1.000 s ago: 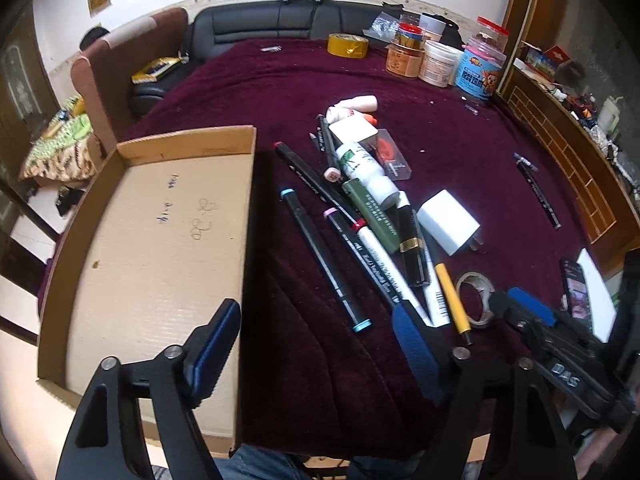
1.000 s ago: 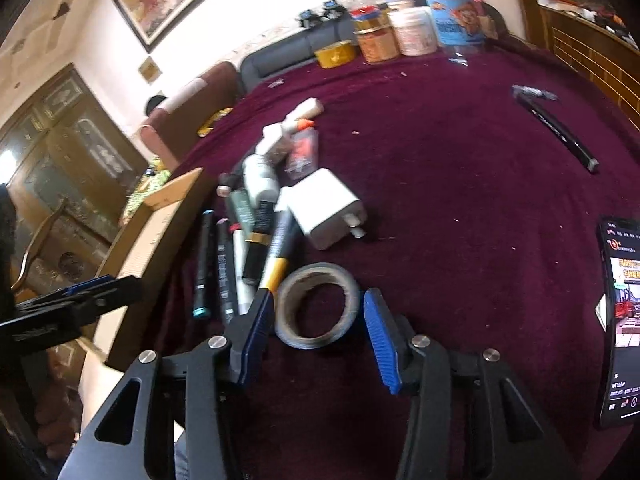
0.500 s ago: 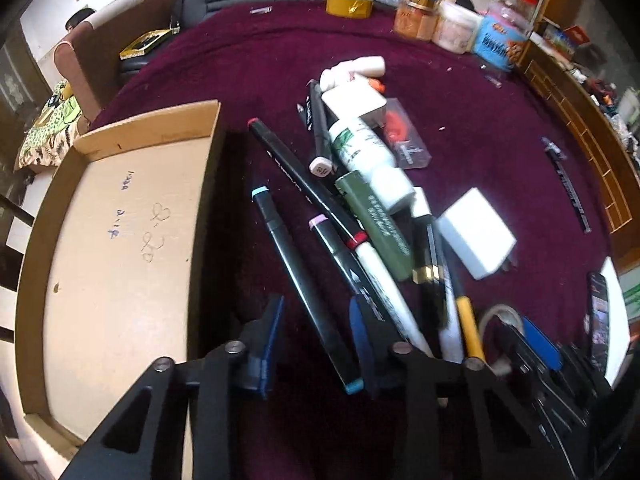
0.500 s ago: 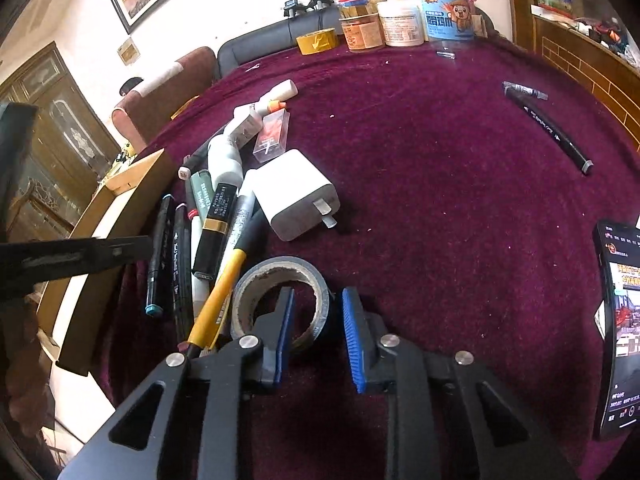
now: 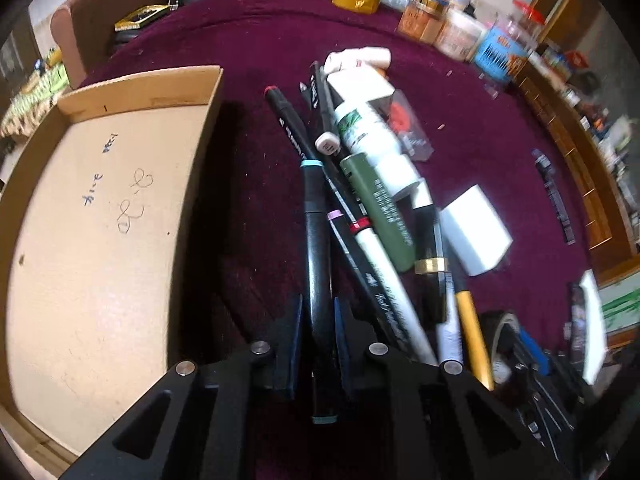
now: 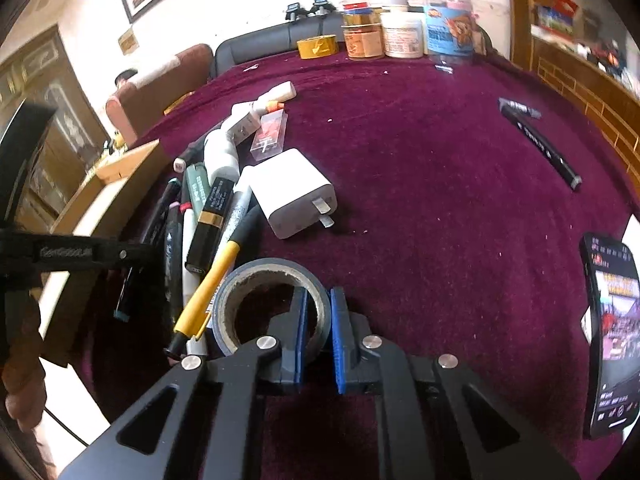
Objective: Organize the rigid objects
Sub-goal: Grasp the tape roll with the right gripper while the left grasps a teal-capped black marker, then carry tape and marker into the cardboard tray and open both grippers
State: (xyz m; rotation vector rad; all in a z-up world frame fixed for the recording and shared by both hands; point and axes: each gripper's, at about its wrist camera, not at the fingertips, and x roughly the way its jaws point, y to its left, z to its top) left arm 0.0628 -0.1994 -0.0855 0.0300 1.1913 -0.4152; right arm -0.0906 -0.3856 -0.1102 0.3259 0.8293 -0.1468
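Markers and pens lie heaped on the maroon surface (image 5: pixel 460 128) beside the cardboard tray (image 5: pixel 100 208). One teal-capped marker (image 5: pixel 318 264) is clenched by the left claw (image 5: pixel 316 332), the grey tape roll (image 6: pixel 272 304) by the right claw (image 6: pixel 318 332), presumably for moving to the tray.

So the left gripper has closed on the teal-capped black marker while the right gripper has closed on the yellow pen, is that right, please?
Not quite. The left gripper is shut on the teal-capped black marker, but the right gripper is shut on the wall of the grey tape roll, not the yellow pen, which lies untouched beside the roll. The right wrist view shows it.
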